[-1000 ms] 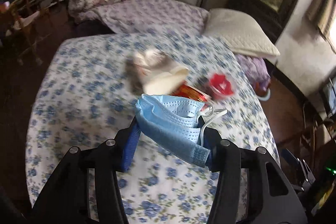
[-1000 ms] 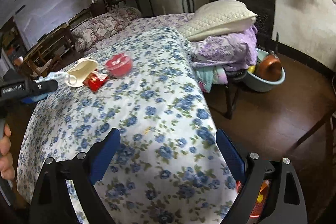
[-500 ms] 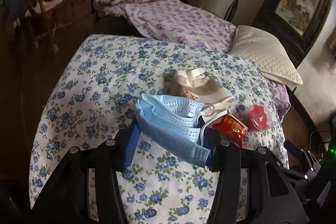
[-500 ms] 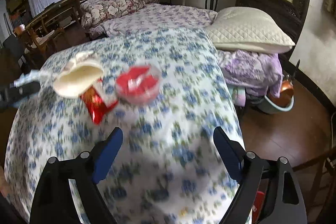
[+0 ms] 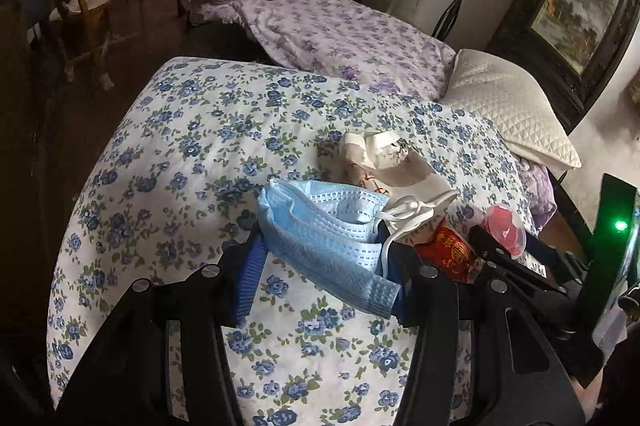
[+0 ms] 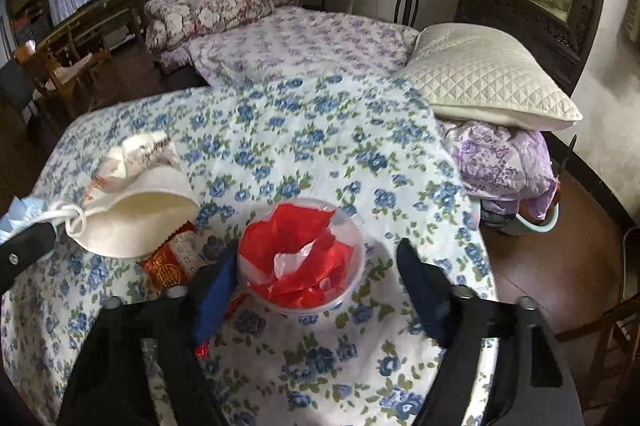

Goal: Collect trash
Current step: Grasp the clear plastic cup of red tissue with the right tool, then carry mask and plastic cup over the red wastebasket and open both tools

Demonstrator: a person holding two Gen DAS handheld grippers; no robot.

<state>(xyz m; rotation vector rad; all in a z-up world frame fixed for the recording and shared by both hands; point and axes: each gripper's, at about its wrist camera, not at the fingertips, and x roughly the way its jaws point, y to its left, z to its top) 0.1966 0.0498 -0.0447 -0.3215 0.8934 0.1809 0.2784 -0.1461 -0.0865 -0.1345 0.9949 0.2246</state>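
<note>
Trash [image 6: 301,255] sits on floral cloth [image 6: 312,146], apparently a bedroom.

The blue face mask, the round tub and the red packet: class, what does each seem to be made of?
Face mask: soft non-woven fabric, matte, with pleats and stitched edges.
Round tub: clear thin plastic, glossy; red crumpled film shows through its wall.
Red packet: probably printed foil or plastic film, shiny and creased.
</note>
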